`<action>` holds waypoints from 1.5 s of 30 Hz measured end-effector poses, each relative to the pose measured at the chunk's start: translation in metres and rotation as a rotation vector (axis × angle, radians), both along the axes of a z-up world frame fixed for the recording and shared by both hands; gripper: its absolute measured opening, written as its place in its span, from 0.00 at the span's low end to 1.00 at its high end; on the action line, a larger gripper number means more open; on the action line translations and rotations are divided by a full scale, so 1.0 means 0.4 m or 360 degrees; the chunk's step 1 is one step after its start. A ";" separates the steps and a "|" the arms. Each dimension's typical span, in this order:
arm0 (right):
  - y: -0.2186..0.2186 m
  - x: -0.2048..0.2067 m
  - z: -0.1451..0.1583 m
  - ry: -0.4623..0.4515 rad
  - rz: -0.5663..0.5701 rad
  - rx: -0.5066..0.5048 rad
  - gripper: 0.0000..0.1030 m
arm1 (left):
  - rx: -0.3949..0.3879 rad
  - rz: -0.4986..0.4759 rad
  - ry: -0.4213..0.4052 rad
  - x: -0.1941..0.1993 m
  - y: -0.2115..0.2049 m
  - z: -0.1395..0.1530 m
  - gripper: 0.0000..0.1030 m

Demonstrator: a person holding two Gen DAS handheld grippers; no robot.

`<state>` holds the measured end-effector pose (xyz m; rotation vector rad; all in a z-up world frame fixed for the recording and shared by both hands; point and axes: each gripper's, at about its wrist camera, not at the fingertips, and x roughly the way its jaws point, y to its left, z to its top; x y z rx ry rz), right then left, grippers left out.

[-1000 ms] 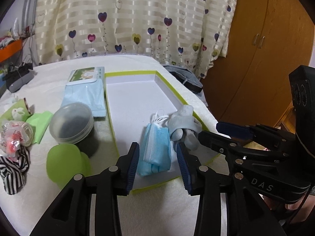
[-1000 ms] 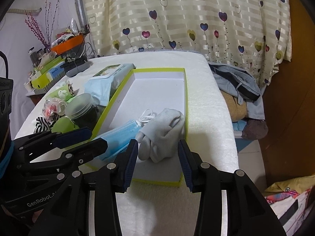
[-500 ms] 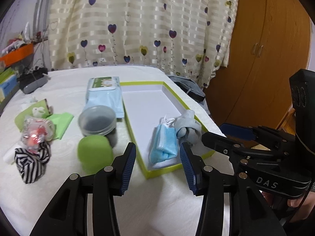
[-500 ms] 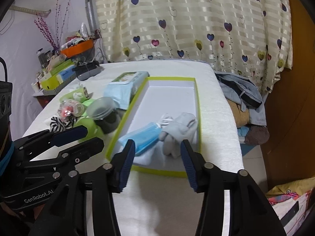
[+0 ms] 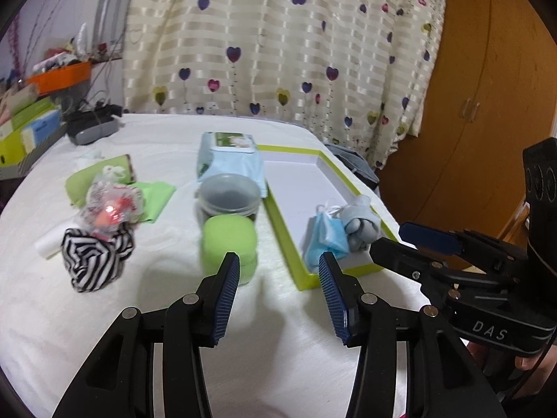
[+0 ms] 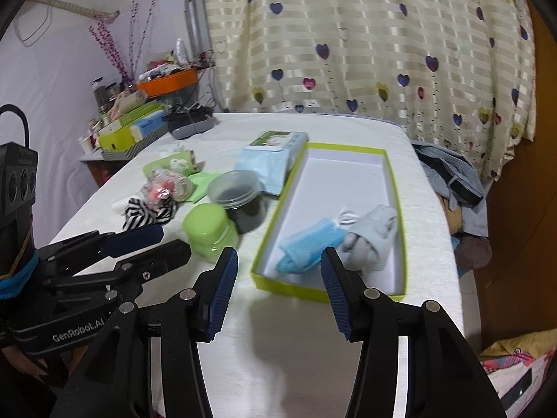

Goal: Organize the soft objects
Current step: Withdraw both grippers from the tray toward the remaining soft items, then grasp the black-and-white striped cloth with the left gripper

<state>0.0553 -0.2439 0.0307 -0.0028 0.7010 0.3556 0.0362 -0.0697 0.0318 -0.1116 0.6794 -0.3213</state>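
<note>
1. Both the left gripper and right gripper hang with jaws apart, empty.
2. The blue mask and grey sock lie touching in the tray, near the counter's right edge.

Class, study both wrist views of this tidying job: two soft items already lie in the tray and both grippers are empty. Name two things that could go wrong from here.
1. The striped cloth touches the crinkly wrapped bundle; the open left gripper might drag both along.
2. The green container and the dark jar stand close beside the tray; a reach across them could knock one over.
</note>
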 end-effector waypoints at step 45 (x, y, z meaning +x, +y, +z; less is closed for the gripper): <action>0.215 0.034 -0.013 -0.0016 0.0429 0.0046 0.50 | -0.0012 0.0396 0.0062 0.005 0.250 -0.059 0.45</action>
